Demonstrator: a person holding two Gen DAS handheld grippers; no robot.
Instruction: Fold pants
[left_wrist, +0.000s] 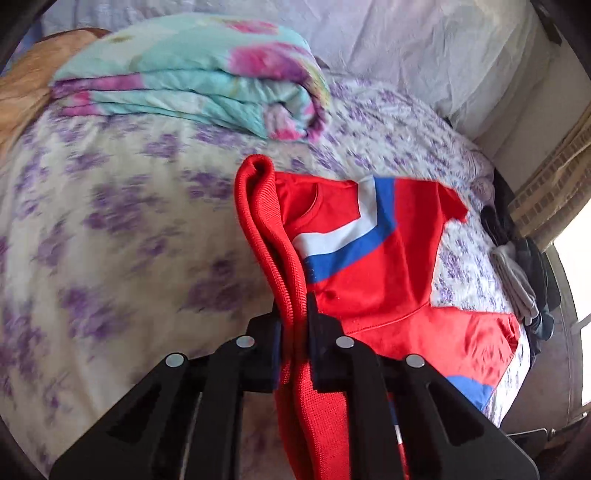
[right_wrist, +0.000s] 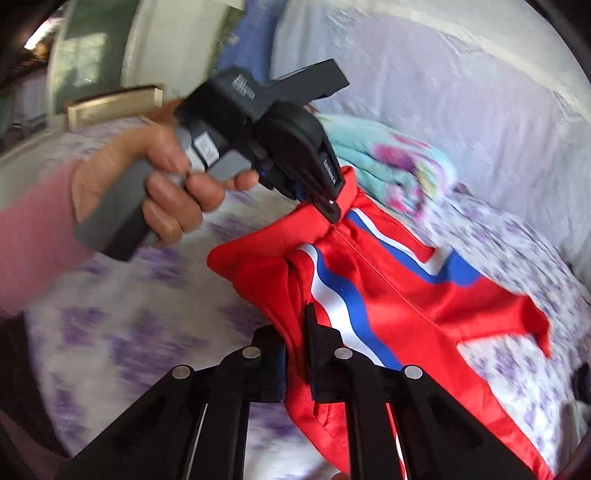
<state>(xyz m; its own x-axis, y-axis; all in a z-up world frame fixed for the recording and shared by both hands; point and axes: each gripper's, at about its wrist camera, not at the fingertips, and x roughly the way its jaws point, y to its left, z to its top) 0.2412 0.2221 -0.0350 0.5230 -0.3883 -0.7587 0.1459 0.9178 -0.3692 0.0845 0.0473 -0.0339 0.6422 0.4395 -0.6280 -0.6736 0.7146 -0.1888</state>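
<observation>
The pants (left_wrist: 380, 273) are red with white and blue stripes and a ribbed red waistband. They hang above a bed with a purple-flowered sheet (left_wrist: 110, 229). My left gripper (left_wrist: 294, 317) is shut on the ribbed waistband. In the right wrist view the pants (right_wrist: 399, 295) drape down to the right, and my right gripper (right_wrist: 295, 332) is shut on their red fabric near a striped side. The left gripper (right_wrist: 334, 210) shows there too, held in a hand, pinching the waistband's far end.
A folded turquoise and pink quilt (left_wrist: 207, 81) lies at the back of the bed. A white pillow or cover (left_wrist: 424, 51) is behind it. Dark and grey clothes (left_wrist: 524, 280) lie at the bed's right edge by a window.
</observation>
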